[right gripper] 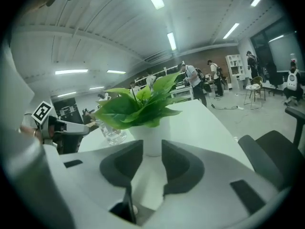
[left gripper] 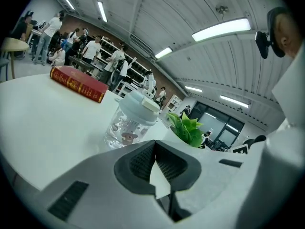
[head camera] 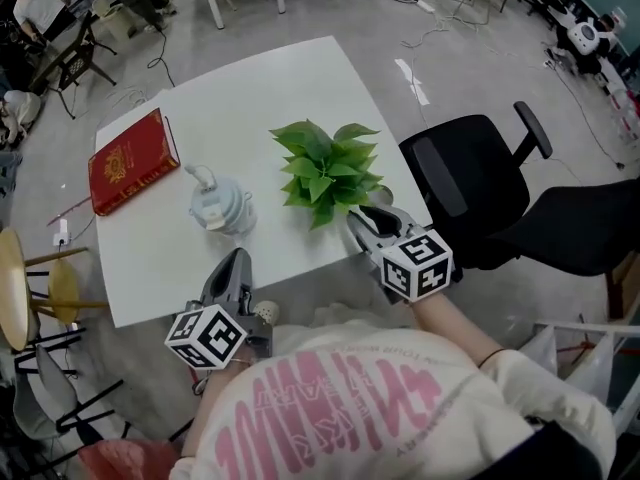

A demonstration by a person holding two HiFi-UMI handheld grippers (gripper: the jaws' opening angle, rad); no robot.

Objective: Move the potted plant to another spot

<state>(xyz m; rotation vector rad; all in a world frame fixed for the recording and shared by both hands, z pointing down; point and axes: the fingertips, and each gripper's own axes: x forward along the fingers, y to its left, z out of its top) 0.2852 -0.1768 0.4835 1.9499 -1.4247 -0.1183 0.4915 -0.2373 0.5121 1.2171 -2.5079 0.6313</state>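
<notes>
Risk notes. Potted plant (head camera: pixel 325 173) stands upright on the white tabletop (head camera: pixel 250 88), toward its near-right corner and not far from the right edge, with the office chair (head camera: pixel 470 188) just past that edge.

Right gripper (head camera: pixel 368 220) sits just in front of the pot. Its jaws are only narrowly apart with nothing between them, and the white pot shows beyond the tips. Left gripper (head camera: pixel 235 263) is at the near edge, jaws together and empty.

Likely failure 1: the gap looks narrower than the pot. Advancing like this would probably push the pot rather than straddle it, sliding or tipping it.

Likely failure 2: leaves overhang the pot on all sides. A high approach could pinch foliage, not the pot wall, and the plant would swing or drop on lifting.

Likely failure 3: the clear lidded bottle (head camera: pixel 220 206) stands near, toward the middle of the tabletop. Carrying the plant that way could knock it. The red book (head camera: pixel 130 161) at the far-left corner is well apart.
</notes>
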